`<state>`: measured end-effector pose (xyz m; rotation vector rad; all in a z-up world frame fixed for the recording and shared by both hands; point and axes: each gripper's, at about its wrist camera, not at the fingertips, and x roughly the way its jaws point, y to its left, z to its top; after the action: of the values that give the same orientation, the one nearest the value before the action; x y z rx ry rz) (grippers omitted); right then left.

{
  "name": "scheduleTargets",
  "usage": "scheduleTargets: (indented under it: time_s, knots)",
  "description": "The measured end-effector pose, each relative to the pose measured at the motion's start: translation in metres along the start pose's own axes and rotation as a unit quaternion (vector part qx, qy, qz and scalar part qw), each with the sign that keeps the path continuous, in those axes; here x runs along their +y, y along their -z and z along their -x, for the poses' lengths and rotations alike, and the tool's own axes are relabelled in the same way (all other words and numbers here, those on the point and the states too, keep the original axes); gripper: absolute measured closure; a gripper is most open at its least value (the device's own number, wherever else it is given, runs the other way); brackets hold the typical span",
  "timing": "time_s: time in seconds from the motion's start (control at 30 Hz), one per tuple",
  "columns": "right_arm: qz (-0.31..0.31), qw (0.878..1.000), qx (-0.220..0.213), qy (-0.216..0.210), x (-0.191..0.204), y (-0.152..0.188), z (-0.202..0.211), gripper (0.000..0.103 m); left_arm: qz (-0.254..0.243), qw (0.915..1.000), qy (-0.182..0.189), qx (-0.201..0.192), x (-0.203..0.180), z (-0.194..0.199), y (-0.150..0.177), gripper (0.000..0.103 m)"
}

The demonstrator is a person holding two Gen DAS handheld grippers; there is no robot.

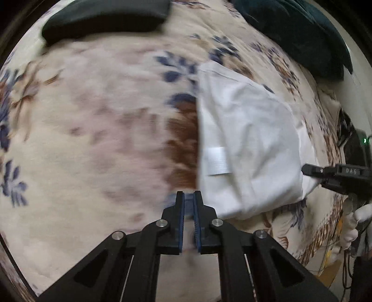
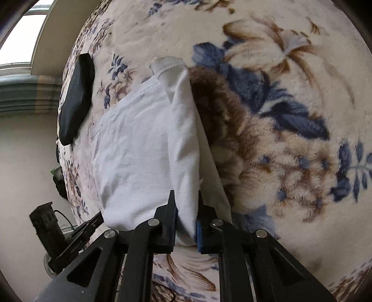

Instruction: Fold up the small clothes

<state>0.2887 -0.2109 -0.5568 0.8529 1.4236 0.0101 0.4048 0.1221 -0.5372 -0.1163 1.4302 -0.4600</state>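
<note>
A white garment (image 1: 251, 139) lies folded on the floral fleece blanket (image 1: 93, 116), with a white label (image 1: 216, 160) near its left edge. My left gripper (image 1: 188, 194) hovers over the blanket just left of the garment's near corner, shut with nothing between its blue pads. In the right wrist view the white garment (image 2: 139, 151) runs away from the camera, and my right gripper (image 2: 186, 194) is shut on its near fold, the cloth bunched between the pads. The right gripper (image 1: 312, 176) also shows at the garment's right edge, held by a white-gloved hand (image 1: 358, 220).
A black folded garment (image 1: 104, 18) lies at the far side of the blanket (image 2: 279, 162); it appears again as the black folded garment (image 2: 76, 97) on the left. A dark green cloth (image 1: 297, 32) is heaped at the far right. The bed edge, cables and a black device (image 2: 46, 232) lie beyond.
</note>
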Motion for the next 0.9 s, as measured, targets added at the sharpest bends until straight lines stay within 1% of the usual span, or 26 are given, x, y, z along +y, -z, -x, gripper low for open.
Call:
scheduleTargets:
  time_s: [0.03, 0.07, 0.1, 0.13, 0.2, 0.27, 0.3, 0.33, 0.4, 0.47, 0.5, 0.53, 0.57, 0.63, 0.7, 0.73, 0.8, 0.83, 0.87, 0.9]
  knots:
    - [0.003, 1.0, 0.001, -0.001, 0.001, 0.0, 0.0, 0.089, 0.015, 0.9996, 0.024, 0.006, 0.006, 0.003, 0.0, 0.096]
    - [0.003, 1.0, 0.005, -0.007, 0.001, 0.0, 0.0, 0.089, 0.033, 0.9988, 0.037, 0.008, 0.011, 0.006, 0.0, 0.096]
    - [-0.001, 1.0, 0.012, -0.011, 0.0, -0.001, 0.0, 0.088, 0.044, 0.9978, 0.05, 0.008, 0.012, 0.009, 0.001, 0.09]
    - [-0.009, 1.0, 0.019, -0.016, -0.002, -0.002, 0.001, 0.088, 0.054, 0.9964, 0.064, 0.011, 0.013, 0.01, 0.003, 0.08]
    - [-0.023, 0.999, 0.019, -0.033, -0.007, -0.002, 0.005, 0.088, 0.073, 0.9946, 0.073, 0.01, 0.011, 0.009, 0.007, 0.072]
    - [-0.021, 0.999, 0.018, -0.032, -0.008, -0.001, 0.01, 0.087, 0.084, 0.9932, 0.08, 0.0, 0.005, 0.008, 0.011, 0.058]
    - [-0.016, 0.999, 0.02, -0.027, -0.008, -0.001, 0.01, 0.082, 0.087, 0.9934, 0.075, -0.001, 0.001, 0.004, 0.01, 0.043]
    - [-0.013, 0.999, 0.025, -0.02, -0.007, -0.001, 0.009, 0.076, 0.088, 0.9934, 0.073, -0.001, -0.003, 0.0, 0.011, 0.037]
    - [-0.009, 0.999, 0.031, -0.018, -0.007, 0.0, 0.005, 0.073, 0.099, 0.9926, 0.07, 0.005, -0.007, -0.014, 0.008, 0.037]
    - [-0.005, 0.999, 0.038, 0.0, -0.007, 0.0, -0.004, 0.073, 0.12, 0.9903, 0.069, 0.015, -0.002, -0.032, 0.005, 0.036]
    - [-0.004, 0.999, 0.04, 0.005, -0.007, -0.001, -0.007, 0.073, 0.127, 0.9892, 0.07, 0.017, 0.0, -0.039, 0.004, 0.033]
    - [-0.003, 0.999, 0.041, 0.009, -0.007, -0.002, -0.011, 0.073, 0.134, 0.9878, 0.076, 0.019, 0.003, -0.043, 0.003, 0.028]
    - [-0.004, 0.999, 0.041, 0.012, -0.007, -0.002, -0.014, 0.073, 0.144, 0.9854, 0.089, 0.017, 0.007, -0.048, 0.001, 0.025]
    - [-0.003, 0.999, 0.04, 0.019, -0.005, -0.003, -0.017, 0.071, 0.151, 0.982, 0.111, 0.02, 0.009, -0.051, -0.002, 0.008]
    - [-0.003, 0.999, 0.039, 0.02, -0.003, -0.003, -0.019, 0.069, 0.16, 0.9783, 0.131, 0.021, 0.01, -0.055, -0.005, 0.0]
    - [-0.004, 0.999, 0.039, 0.021, -0.003, -0.003, -0.02, 0.069, 0.169, 0.9758, 0.137, 0.02, 0.012, -0.058, -0.006, 0.0]
    - [-0.007, 0.999, 0.038, 0.02, -0.005, -0.003, -0.019, 0.069, 0.213, 0.966, 0.146, 0.006, 0.017, -0.061, -0.007, 0.0]
    - [-0.009, 0.999, 0.038, 0.019, -0.005, -0.003, -0.019, 0.069, 0.241, 0.9582, 0.154, -0.007, 0.021, -0.061, -0.004, 0.0]
    - [-0.012, 0.999, 0.039, 0.017, -0.006, -0.003, -0.02, 0.069, 0.273, 0.9478, 0.164, -0.018, 0.027, -0.061, -0.001, 0.0]
    - [-0.014, 0.999, 0.039, 0.016, -0.006, -0.003, -0.02, 0.069, 0.28, 0.945, 0.169, -0.013, 0.029, -0.062, -0.002, 0.0]
